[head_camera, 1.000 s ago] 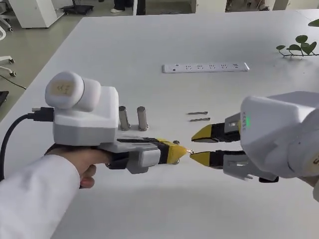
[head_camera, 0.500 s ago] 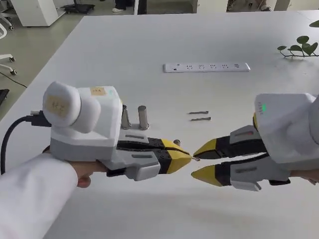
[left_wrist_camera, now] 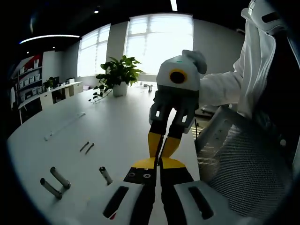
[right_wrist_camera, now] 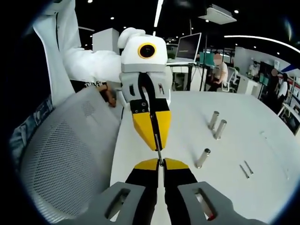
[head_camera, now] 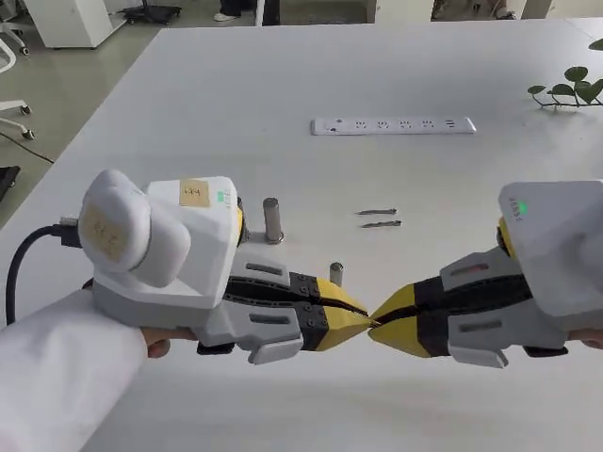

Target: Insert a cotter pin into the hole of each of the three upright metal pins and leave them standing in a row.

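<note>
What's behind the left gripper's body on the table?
One metal pin stands just past it; its neighbour is covered by the left gripper. A third pokes up behind the jaws.

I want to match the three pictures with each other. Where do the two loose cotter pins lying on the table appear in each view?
Head view: the cotter pins lie just right of centre, side by side.
Left gripper view: lower left.
Right gripper view: lower right, near the edge.
Shared landmark: the single metal pin standing near them.

White sleeve (head_camera: 57, 377), black cable (head_camera: 11, 282), yellow-tipped black fingers (head_camera: 341, 315)
</note>
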The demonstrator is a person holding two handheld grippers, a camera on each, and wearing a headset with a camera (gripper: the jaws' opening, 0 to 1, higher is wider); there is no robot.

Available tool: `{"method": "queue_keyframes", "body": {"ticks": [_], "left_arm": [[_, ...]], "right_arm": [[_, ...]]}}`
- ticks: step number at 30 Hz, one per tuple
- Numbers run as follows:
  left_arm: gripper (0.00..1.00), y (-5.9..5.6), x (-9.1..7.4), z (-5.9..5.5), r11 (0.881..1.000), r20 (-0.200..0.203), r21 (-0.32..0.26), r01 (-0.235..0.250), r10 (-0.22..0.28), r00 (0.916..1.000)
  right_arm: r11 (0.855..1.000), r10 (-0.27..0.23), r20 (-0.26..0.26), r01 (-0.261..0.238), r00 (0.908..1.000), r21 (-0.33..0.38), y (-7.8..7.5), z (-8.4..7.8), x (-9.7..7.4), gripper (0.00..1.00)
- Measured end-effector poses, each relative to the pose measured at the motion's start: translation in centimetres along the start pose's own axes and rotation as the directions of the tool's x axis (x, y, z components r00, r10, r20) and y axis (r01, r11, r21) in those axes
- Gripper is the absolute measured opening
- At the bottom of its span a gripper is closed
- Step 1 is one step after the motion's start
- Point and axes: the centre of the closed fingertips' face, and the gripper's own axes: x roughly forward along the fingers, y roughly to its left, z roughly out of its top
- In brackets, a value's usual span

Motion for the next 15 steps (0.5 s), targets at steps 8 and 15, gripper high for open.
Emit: {"method": "queue_keyframes", "body": {"ticks": [8,15], "left_arm": [[0.0,-0.8,0.4,-1.3,0.999,-0.042,0.006,0.041,-0.041,0.9983],[0.0,-1.1,0.8,-2.0,0.998,-0.077,0.002,0.058,-0.057,0.9953]], "right_arm": [[0.998,0.054,-0.038,-0.054,0.9978,0.014,1.1,-0.6,-0.2,0.0],[0.998,0.07,-0.041,-0.07,0.9967,0.004,1.4,-0.4,-0.6,0.0]]}}
